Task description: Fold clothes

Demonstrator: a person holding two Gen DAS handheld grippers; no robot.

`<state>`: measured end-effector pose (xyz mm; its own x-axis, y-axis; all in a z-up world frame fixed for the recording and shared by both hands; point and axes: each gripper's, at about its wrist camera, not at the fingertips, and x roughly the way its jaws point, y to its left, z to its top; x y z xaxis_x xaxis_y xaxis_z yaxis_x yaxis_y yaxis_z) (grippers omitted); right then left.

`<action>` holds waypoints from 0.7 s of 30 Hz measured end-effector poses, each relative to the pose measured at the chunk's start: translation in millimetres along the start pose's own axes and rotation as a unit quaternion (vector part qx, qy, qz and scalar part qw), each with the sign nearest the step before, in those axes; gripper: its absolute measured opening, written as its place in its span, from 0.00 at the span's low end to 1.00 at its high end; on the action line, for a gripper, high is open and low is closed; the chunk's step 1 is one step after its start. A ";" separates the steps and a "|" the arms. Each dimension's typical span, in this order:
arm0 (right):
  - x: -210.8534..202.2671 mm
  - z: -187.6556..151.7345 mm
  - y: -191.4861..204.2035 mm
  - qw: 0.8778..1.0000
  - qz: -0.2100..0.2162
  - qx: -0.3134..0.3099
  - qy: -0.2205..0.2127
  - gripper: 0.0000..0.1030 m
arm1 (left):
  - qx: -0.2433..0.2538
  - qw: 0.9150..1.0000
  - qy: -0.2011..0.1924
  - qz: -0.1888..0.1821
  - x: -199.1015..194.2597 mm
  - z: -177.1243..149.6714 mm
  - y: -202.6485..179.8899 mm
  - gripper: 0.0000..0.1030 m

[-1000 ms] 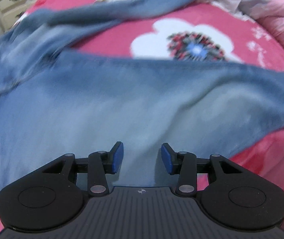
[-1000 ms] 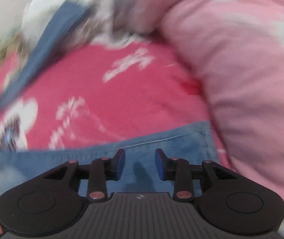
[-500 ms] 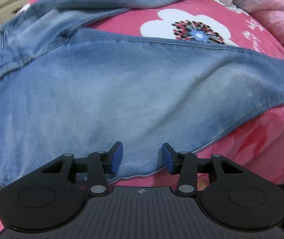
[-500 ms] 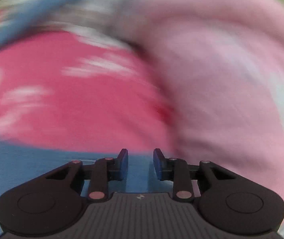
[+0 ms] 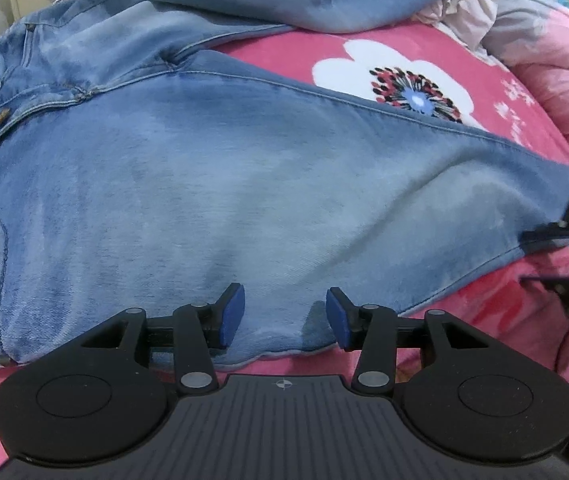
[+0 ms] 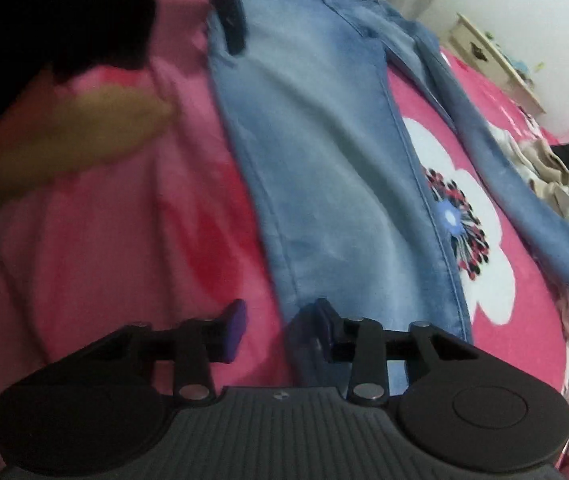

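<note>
Looking down from the left wrist, the left gripper [image 5: 284, 316] hangs over the near edge of a pair of jeans [image 5: 244, 184], its blue pads apart and nothing pinched between them; the denim hem edge lies just under the gap. The jeans are spread flat on a pink floral bedspread [image 5: 444, 56], waistband to the left, one leg running across to the right, the other leg angling away toward the top of the view. A heap of pale clothes [image 5: 472, 12] lies beyond that far leg. At the right border the right gripper [image 5: 564, 220] sits at the cuff end of the near leg.

From the right wrist, the right gripper [image 6: 280, 328] straddles the side edge of the jeans [image 6: 324, 168] near the cuff: one pad is over the bedspread [image 6: 132, 248], the other over denim. Its jaws are opening, and no cloth is clamped. The leg runs away up the frame, where the left gripper [image 6: 228, 12] appears as a dark shape on the denim. A blurred hand [image 6: 64, 140] shows at left.
</note>
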<state>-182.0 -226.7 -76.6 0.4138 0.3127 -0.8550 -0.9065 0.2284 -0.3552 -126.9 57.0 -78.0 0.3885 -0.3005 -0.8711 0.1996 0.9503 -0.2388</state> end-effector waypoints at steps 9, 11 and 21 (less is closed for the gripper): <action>6.3 0.6 -12.3 1.000 -0.019 0.010 -0.015 0.03 | -0.009 1.000 -0.003 -0.020 1.7 -1.4 7.8 0.44; 0.9 0.5 -19.7 0.999 -0.018 0.027 -0.020 0.02 | -0.008 1.000 -0.003 -0.021 1.1 -2.0 8.3 0.44; -26.4 4.5 -39.5 0.992 0.105 0.075 -0.004 0.02 | 0.005 1.000 0.009 -0.019 -6.9 -8.0 11.5 0.44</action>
<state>-156.8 -239.8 -38.3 0.2177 0.3762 -0.9006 -0.9503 0.2921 -0.1077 -134.5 70.6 -78.1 0.3637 -0.3352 -0.8691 0.2232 0.9372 -0.2681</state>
